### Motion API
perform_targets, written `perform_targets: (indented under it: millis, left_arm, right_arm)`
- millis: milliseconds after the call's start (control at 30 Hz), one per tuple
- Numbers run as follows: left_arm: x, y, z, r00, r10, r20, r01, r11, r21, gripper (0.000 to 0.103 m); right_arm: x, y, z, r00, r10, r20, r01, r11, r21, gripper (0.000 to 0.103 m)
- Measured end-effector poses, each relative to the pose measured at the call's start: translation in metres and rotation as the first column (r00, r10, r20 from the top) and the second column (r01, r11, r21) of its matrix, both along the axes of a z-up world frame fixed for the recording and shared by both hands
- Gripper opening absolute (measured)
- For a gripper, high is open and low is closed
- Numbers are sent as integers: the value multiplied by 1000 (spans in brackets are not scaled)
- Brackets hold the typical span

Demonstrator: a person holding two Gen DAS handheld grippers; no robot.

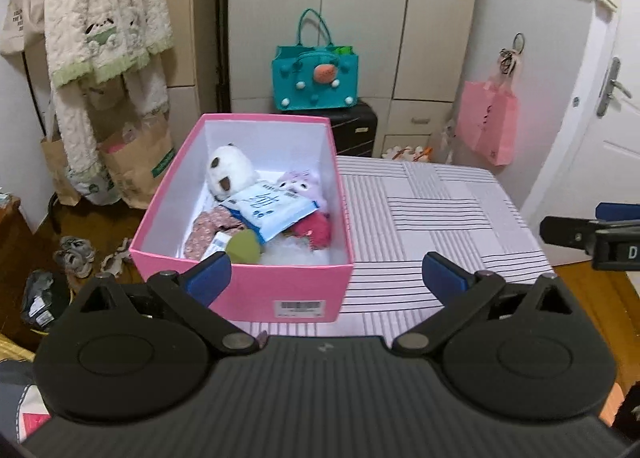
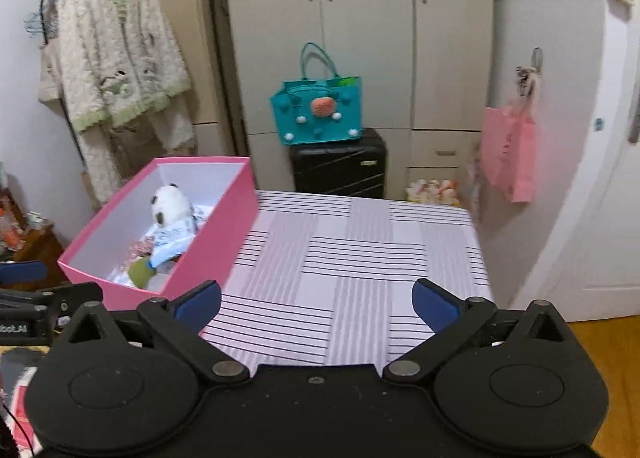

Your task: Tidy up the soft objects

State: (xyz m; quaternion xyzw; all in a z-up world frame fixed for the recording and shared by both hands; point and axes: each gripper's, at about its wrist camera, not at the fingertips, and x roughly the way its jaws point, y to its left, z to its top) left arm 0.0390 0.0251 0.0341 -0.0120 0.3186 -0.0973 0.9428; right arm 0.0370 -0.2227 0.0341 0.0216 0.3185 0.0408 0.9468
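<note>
**Soft toys sit in the pink box, both grippers wide and empty**

The pink box stands on the left part of a striped table. Its top is open. Inside it lies a white plush toy with dark spots, near the back. Beside that toy is a small pale purple plush. A blue and white packet rests on top of the pile, in the middle. Under it are a flowery cloth, a green soft thing, a red soft thing and some white fluff.

The left gripper hangs in front of the box, just at its near wall. Its jaws are wide apart and hold nothing.

The right gripper hangs over the bare striped part of the table, to the right of the box. Its jaws are wide apart too, with nothing between them.

The rest of the striped table has nothing on it. Behind the table, a teal bag sits on a black suitcase.
</note>
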Motion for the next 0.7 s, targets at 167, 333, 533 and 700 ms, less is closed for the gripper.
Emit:
perform_targets:
  millis: [167, 333, 533, 700]
  left_arm:
    - [7, -4, -4, 997, 6, -71, -7, 1000, -9, 103]
    - [13, 1, -12, 994, 89, -68, -89, 996, 1, 103]
    - [14, 0, -20, 992, 113, -57, -109, 992, 57, 103]
    - [8, -6, -21, 994, 102, -38, -99, 991, 85, 103]
  right_arm:
    - [-9, -4, 3, 1000, -19, -19, 19, 999, 36, 103]
    - [-13, 2, 2, 999, -44, -14, 44, 999, -17, 103]
    - [-16, 7, -4, 999, -41, -36, 39, 998, -41, 103]
    - [-21, 6, -5, 998, -52, -28, 50, 997, -61, 103]
